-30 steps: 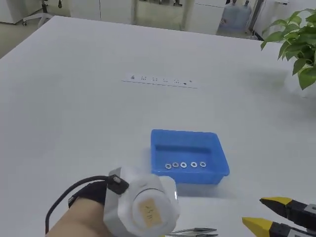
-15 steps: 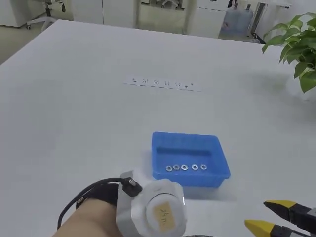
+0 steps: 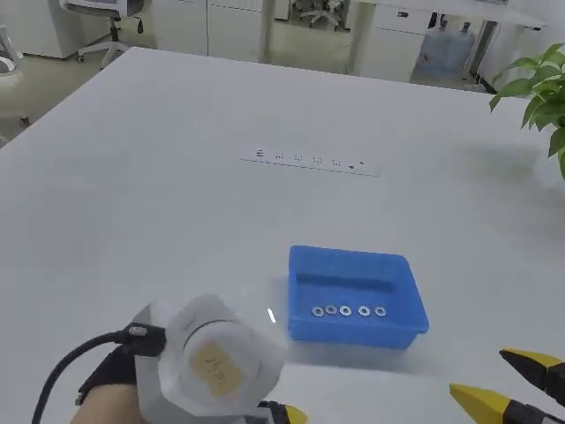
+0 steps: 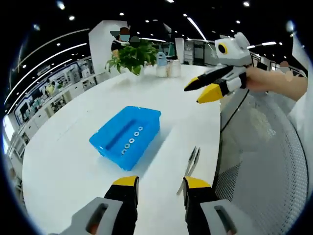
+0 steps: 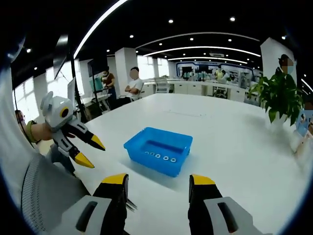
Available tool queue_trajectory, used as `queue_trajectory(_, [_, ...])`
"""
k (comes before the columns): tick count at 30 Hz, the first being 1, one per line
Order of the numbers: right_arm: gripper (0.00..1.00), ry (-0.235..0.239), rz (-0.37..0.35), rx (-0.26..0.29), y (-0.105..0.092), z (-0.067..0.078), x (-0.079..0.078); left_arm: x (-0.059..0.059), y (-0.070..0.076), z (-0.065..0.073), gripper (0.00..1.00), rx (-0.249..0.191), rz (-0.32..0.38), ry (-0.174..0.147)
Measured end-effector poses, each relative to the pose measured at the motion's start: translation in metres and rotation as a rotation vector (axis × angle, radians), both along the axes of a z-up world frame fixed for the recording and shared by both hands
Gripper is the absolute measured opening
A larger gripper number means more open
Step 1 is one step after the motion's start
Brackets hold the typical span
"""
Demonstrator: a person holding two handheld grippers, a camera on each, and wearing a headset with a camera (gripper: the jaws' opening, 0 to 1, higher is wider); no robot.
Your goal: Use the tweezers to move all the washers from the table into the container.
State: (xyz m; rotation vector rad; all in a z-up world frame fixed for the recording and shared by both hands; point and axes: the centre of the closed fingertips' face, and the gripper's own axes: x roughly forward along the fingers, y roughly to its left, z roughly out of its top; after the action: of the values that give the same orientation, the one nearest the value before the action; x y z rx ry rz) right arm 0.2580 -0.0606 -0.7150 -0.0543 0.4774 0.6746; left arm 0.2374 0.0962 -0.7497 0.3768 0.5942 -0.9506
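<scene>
Blue container [image 3: 353, 334], lower centre of head view, held five washers [image 3: 346, 311] in a row; tweezers [image 4: 190, 166] lay on the worktop [image 3: 177, 177], job apparently complete, hence left tongs [image 4: 161, 182] and right tongs [image 5: 159, 180] spread, empty.

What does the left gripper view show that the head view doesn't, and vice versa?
Left gripper view adds: the tweezers lying on the table near its edge, and the hand holding the right gripper. Head view adds: the socket strip set in the table beyond the blue container. Both share: that container with a row of five washers inside, the right gripper's yellow tips, and the plant.
</scene>
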Motion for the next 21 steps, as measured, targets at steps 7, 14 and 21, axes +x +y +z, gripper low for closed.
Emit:
queue_trajectory(7, [0.61, -0.109, 0.015, 0.041, 0.002, 0.036, 0.008, 0.017, 0.02, 0.063, 0.54, -0.189, 0.262, -0.132])
queue_trajectory(14, [0.75, -0.157, 0.076, 0.004, -0.003, 0.054, -0.001, 0.013, 0.039, 0.092, 0.73, -0.274, 0.466, -0.183])
queue_trajectory(21, [0.94, -0.161, 0.16, 0.103, 0.004, 0.065, -0.007, 0.005, 0.046, 0.105, 0.91, -0.291, 0.623, -0.221])
